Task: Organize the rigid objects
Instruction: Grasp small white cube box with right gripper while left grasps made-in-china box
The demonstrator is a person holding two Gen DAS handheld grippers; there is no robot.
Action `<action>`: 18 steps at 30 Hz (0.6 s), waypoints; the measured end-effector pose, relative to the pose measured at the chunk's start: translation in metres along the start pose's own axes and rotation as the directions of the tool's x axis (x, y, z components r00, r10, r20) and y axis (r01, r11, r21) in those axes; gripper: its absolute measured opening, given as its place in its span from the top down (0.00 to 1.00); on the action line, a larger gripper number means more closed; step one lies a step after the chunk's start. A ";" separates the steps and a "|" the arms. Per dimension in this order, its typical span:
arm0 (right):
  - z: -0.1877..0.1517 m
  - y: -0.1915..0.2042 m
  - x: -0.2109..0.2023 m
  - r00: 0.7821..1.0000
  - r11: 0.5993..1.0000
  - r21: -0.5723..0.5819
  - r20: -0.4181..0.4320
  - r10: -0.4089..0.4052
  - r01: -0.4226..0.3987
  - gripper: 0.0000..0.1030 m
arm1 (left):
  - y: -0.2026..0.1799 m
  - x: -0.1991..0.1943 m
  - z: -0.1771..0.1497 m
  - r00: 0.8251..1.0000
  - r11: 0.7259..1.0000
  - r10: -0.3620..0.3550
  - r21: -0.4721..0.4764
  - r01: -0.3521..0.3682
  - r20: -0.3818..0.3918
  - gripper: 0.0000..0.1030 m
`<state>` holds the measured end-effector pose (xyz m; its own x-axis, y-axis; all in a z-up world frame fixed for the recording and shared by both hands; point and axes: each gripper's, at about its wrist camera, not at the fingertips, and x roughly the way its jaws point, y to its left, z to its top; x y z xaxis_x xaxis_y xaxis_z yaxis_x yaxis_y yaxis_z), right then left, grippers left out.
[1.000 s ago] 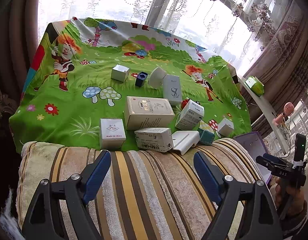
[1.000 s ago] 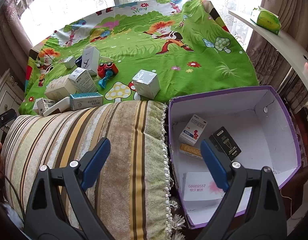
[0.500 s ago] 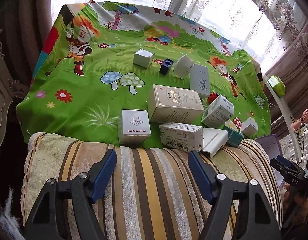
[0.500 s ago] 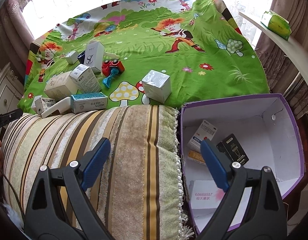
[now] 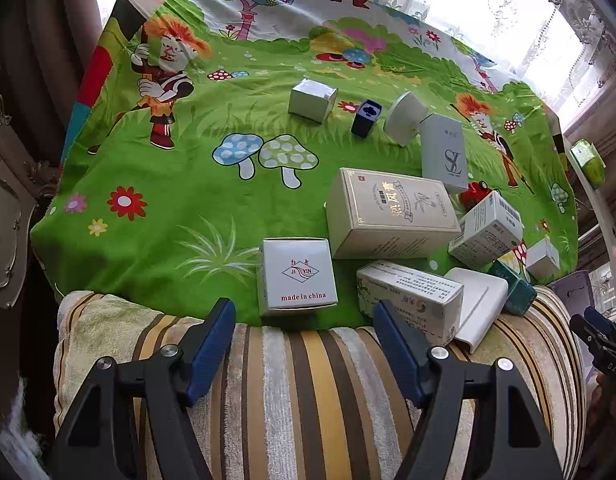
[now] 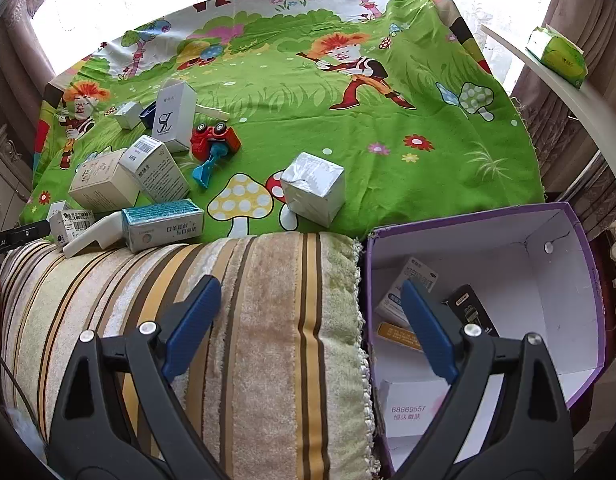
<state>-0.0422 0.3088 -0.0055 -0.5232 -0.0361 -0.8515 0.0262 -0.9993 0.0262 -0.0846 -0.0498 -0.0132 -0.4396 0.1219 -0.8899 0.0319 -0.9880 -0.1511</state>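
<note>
Several small cartons lie on a green cartoon cloth [image 5: 180,200]. My left gripper [image 5: 304,322] is open and empty above a striped cushion [image 5: 308,392], just short of a white "made in china" box [image 5: 295,276] and a long white box [image 5: 407,296]. A large cream box [image 5: 391,212] lies behind them. My right gripper [image 6: 309,304] is open and empty over the cushion's right end [image 6: 268,320], beside a purple bin [image 6: 547,280] that holds several small boxes. A silver cube [image 6: 312,187] sits just beyond the cushion.
A red toy truck [image 6: 214,142] and a tall SL box [image 6: 172,116] lie mid-cloth. A white shelf [image 6: 567,92] with a green tissue pack [image 6: 557,56] runs along the right. Curtains and a window stand behind. A cabinet [image 5: 4,216] is at the left.
Both grippers have moved forward toward the cloth. The left one has closed in on the "made in china" box. No object has moved.
</note>
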 end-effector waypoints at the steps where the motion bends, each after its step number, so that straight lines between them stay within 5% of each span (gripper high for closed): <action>1: 0.003 0.001 0.002 1.000 1.000 -0.004 -0.002 -0.010 0.010 0.10 | 0.000 0.002 0.002 1.000 1.000 0.007 0.001 -0.007 -0.004 0.30; 9: 0.025 0.010 0.021 0.999 0.999 0.002 -0.009 -0.032 0.033 0.10 | -0.001 0.014 0.009 0.999 0.999 0.038 0.020 -0.038 -0.024 0.30; 18: 0.050 0.013 0.046 0.996 0.995 0.042 -0.023 -0.090 0.091 0.10 | -0.001 0.023 0.011 0.998 0.999 0.045 0.022 -0.044 -0.037 0.41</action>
<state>-0.1087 0.2940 -0.0177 -0.5041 0.0544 -0.8619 -0.0576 -0.9979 -0.0293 -0.1052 -0.0467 -0.0288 -0.4041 0.0806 -0.9112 0.0314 -0.9943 -0.1019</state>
